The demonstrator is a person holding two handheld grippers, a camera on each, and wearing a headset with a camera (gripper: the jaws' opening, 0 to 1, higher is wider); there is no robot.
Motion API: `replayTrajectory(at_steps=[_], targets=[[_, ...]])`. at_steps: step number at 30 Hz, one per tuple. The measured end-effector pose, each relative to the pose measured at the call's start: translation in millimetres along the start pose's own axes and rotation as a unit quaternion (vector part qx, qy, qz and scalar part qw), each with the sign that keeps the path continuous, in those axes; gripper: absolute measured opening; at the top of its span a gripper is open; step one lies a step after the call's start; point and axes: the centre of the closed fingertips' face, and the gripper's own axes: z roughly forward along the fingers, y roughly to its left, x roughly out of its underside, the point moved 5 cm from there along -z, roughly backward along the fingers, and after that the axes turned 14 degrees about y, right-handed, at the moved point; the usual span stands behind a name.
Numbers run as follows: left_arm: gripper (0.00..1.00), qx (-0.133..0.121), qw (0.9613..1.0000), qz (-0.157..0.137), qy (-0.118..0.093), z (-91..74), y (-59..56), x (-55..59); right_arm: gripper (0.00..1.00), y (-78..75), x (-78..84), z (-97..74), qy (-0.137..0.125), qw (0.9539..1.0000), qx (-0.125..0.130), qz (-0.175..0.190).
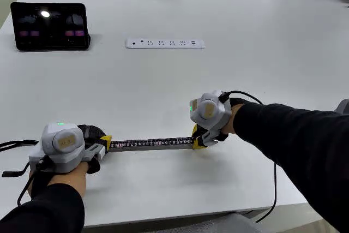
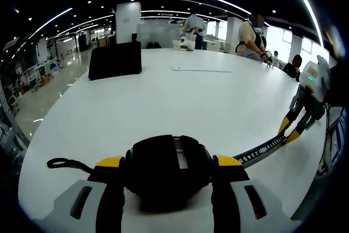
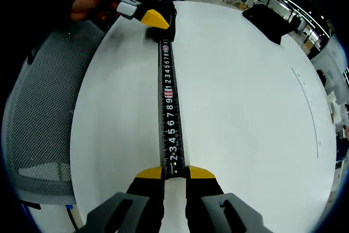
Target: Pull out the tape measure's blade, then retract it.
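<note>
- The tape measure's black case sits on the white worktop, at about 8 o'clock in the head view. The blade runs straight out of it toward 3 o'clock, numbers upward. I cannot tell whether it rests on the surface or hangs just above it.
- The left gripper has its fingers clamped on either side of the case, pinning it in place.
- The right gripper has its fingers pressed together on the blade's free end, at the lowest numbers. The end hook is hidden between them.
- Step in hand, by judgement: the pull-out. A modest length is exposed and looks taut between the two grippers.
- Next move, by judgement: either draw the right gripper farther toward 3 o'clock, or begin the return toward 9 o'clock. On the return the pinch should hold so the spring does not snap the blade home, with the case held steady. The lock's state cannot be told.
- A dark tablet at 11 o'clock and a power strip at 12 o'clock lie well apart from the work.
</note>
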Motion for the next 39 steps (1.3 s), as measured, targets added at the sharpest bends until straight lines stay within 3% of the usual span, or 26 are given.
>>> replayTrajectory(at_steps=[18, 39], targets=[[0.58, -0.002, 0.9999, 0.007, 0.008, -1.8, 0.1, 0.7, 0.11, -0.4, -4.2, 1.2, 0.022, 0.9997, -0.004, -0.009], [0.58, -0.002, 0.9999, 0.007, 0.01, -0.5, 1.2, 1.7, 0.11, -0.1, -6.2, 1.1, 0.018, 0.9998, -0.004, 0.006]])
